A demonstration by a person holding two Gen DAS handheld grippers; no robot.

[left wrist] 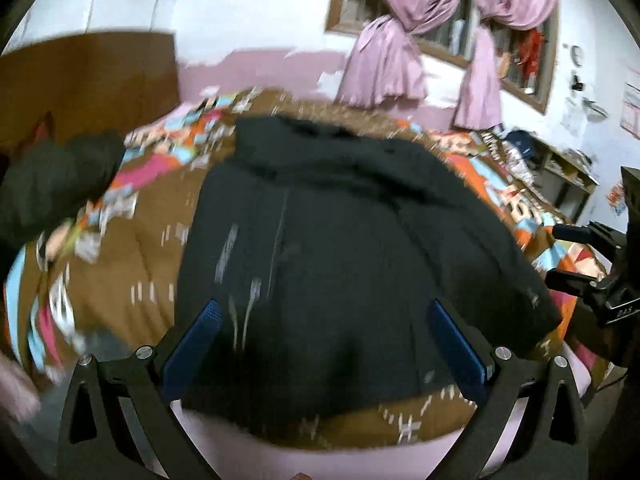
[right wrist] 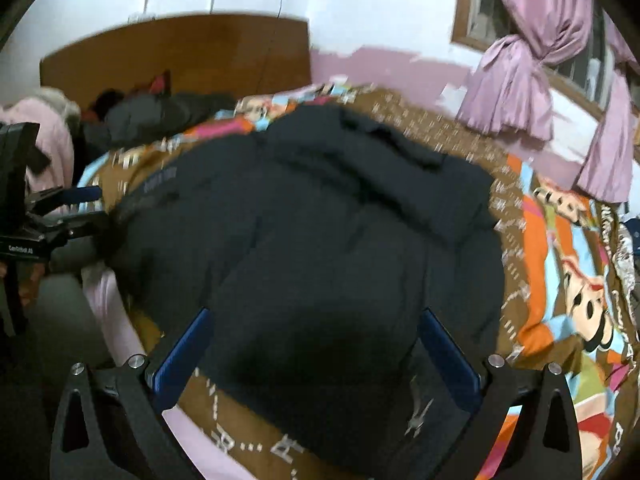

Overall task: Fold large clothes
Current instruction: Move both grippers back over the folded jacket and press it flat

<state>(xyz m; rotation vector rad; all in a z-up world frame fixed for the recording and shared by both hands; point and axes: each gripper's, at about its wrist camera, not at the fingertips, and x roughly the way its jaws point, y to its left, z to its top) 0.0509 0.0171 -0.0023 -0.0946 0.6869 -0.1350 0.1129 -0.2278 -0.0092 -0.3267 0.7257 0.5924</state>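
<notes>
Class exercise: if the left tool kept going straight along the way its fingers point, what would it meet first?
Most likely the black jacket spread on the patterned bedspread. The left tool is open, its fingers framing the jacket's near hem; depth is unclear in the blurred picture.

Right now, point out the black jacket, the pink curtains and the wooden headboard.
black jacket [left wrist: 340, 248]: left wrist view, middle of its front panel, on the bed.
pink curtains [left wrist: 384, 68]: left wrist view, gathered lower part of the left drape.
wooden headboard [right wrist: 180, 56]: right wrist view, centre of the brown board.

The jacket [left wrist: 340, 248] lies on the bedspread [left wrist: 120, 272], headboard [right wrist: 176, 56] behind, curtains [left wrist: 400, 40] beyond right.
</notes>
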